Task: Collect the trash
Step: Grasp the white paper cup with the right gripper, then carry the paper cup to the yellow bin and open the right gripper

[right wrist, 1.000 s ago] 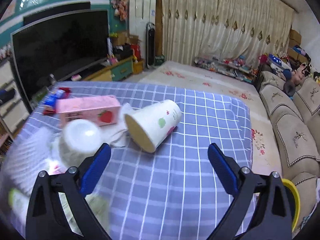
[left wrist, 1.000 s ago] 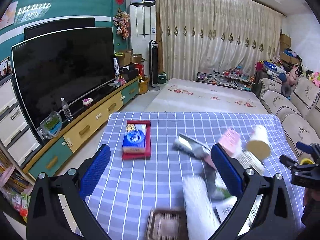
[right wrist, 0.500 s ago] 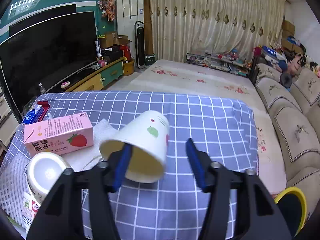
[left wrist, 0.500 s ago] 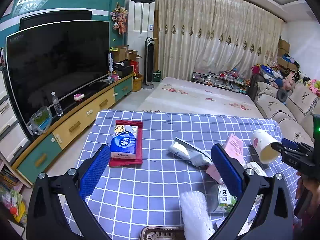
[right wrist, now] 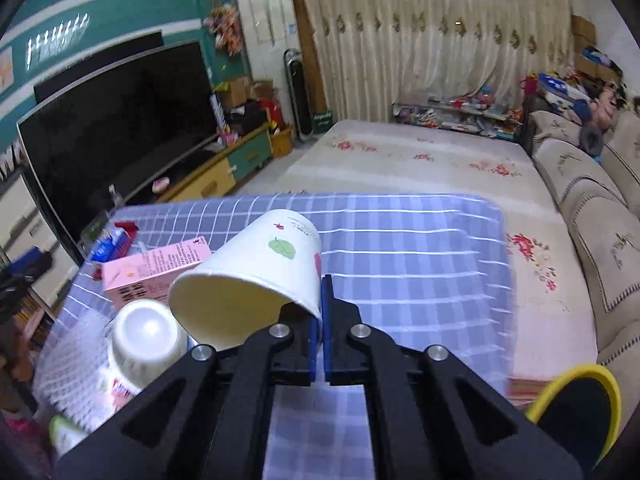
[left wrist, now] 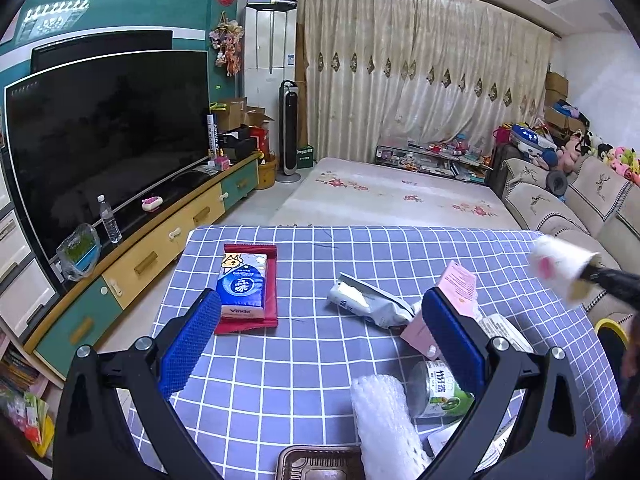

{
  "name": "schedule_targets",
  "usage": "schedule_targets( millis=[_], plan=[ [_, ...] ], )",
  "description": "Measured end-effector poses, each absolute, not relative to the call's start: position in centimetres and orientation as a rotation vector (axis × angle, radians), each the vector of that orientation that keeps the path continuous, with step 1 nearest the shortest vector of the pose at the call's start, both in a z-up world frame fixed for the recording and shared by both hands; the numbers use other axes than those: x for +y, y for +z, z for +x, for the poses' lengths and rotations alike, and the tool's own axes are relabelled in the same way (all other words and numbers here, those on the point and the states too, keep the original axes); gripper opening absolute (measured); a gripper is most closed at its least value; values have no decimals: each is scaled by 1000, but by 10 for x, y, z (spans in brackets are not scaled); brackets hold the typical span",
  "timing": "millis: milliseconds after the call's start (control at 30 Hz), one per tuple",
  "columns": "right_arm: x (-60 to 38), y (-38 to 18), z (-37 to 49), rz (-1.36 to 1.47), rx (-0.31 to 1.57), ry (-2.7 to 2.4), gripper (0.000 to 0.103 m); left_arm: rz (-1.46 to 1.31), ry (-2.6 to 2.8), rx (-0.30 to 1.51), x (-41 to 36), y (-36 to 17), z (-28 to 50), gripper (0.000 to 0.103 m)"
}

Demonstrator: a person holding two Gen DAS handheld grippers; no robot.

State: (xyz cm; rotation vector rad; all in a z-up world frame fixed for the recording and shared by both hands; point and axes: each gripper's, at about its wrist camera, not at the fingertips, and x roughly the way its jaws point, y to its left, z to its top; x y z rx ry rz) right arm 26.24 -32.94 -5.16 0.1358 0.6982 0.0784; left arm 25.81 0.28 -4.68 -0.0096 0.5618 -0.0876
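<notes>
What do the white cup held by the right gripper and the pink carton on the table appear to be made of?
Paper cup: apparently matte paper, with printed fruit motifs and a thin rolled rim. Pink carton: probably coated paperboard, judging by sharp folded edges, printed text and slight sheen.

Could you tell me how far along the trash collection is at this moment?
Nothing looks binned yet. The right gripper pinches the paper cup by its rim, lifted off the table. Left: pink carton, silver wrapper, small bottle. The left gripper is open.

Both wrist views look low across the checked table [left wrist: 304, 360] toward curtains [right wrist: 440, 48].
</notes>
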Motion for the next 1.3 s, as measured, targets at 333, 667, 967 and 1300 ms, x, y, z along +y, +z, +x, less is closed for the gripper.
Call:
schedule_targets(
  millis=[333,667,967,1300],
  plan=[
    [-508,-89,141,276,877,-377,2,37,-173,546,-24,-36,240,99],
    [-577,-193,147,287,1153,-523,4,78,-287,564,-58,-14,212,99],
    [-581,-194,147,277,1127,-534,27,177,-342,618,-84,-11,199,99],
    [-561,-167,132,264,1026,-497,42,355,-526,762,-145,-37,207,99]
  ],
)
